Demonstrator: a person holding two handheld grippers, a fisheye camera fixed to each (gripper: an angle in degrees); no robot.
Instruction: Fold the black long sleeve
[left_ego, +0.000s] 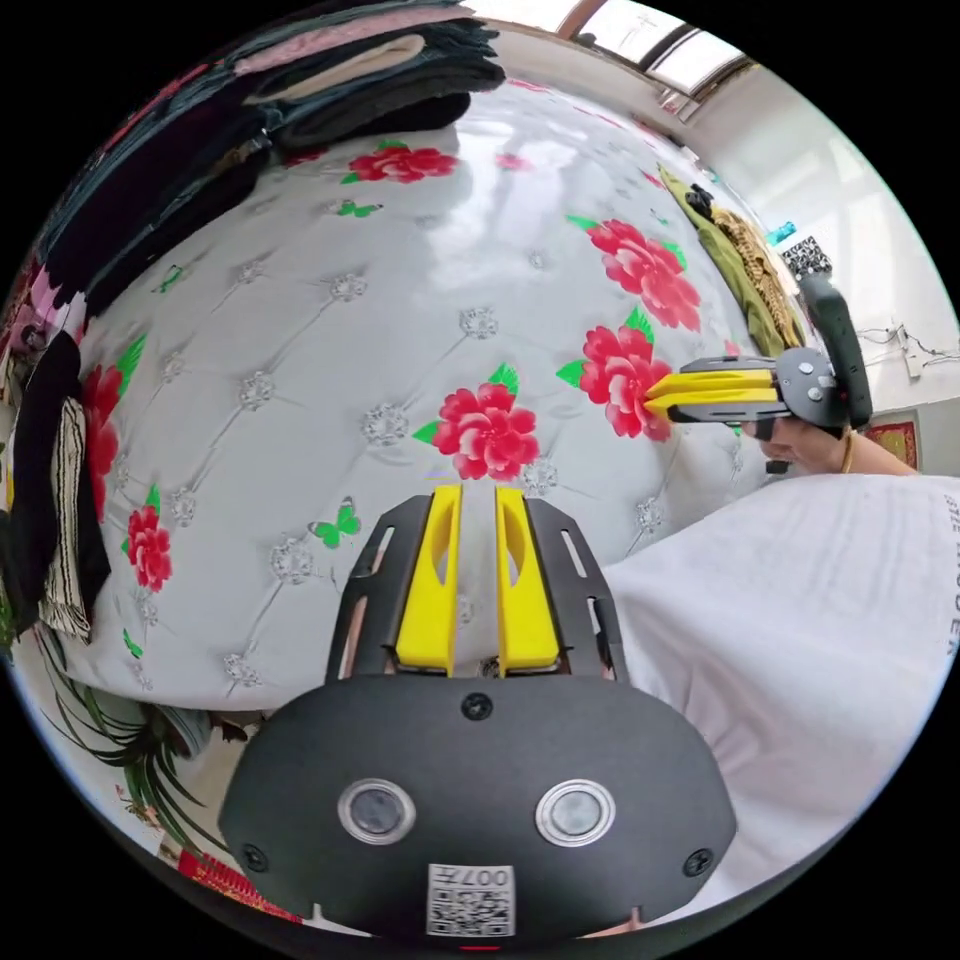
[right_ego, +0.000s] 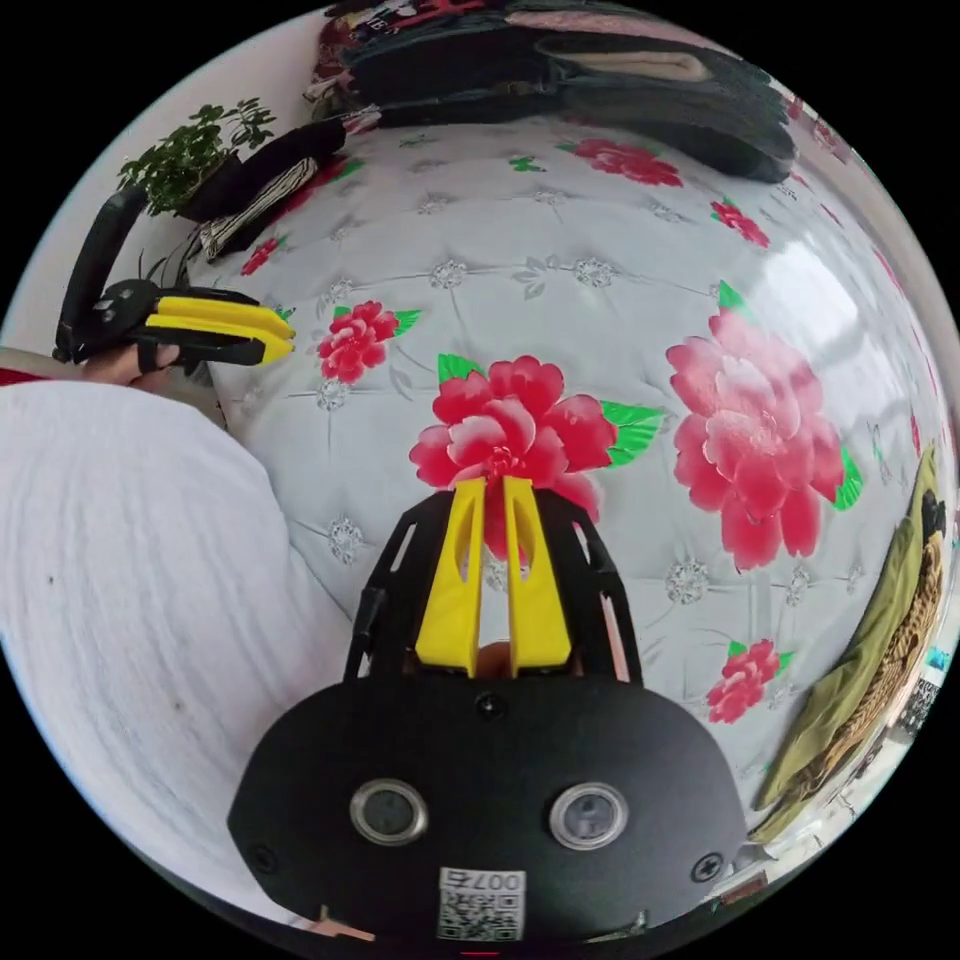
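A black garment (left_ego: 45, 480) lies bunched at the bed's edge with a striped piece beside it; the right gripper view has it far off by the plant (right_ego: 270, 165). My left gripper (left_ego: 478, 490) hovers over the white flowered bedcover (left_ego: 330, 330), its yellow jaws shut with nothing between them. It shows again at the left of the right gripper view (right_ego: 285, 338). My right gripper (right_ego: 493, 482) hangs over a red flower print, jaws shut and empty. Its yellow jaws also reach in from the right of the left gripper view (left_ego: 655, 395), held by a hand.
A pile of dark folded clothes (left_ego: 380, 70) (right_ego: 600, 70) runs along the bed's far side. An olive garment (left_ego: 735, 260) (right_ego: 860, 670) lies at another edge. The person's white shirt (left_ego: 800, 640) (right_ego: 130, 560) is close by, and a green plant (right_ego: 190, 150) stands off the bed.
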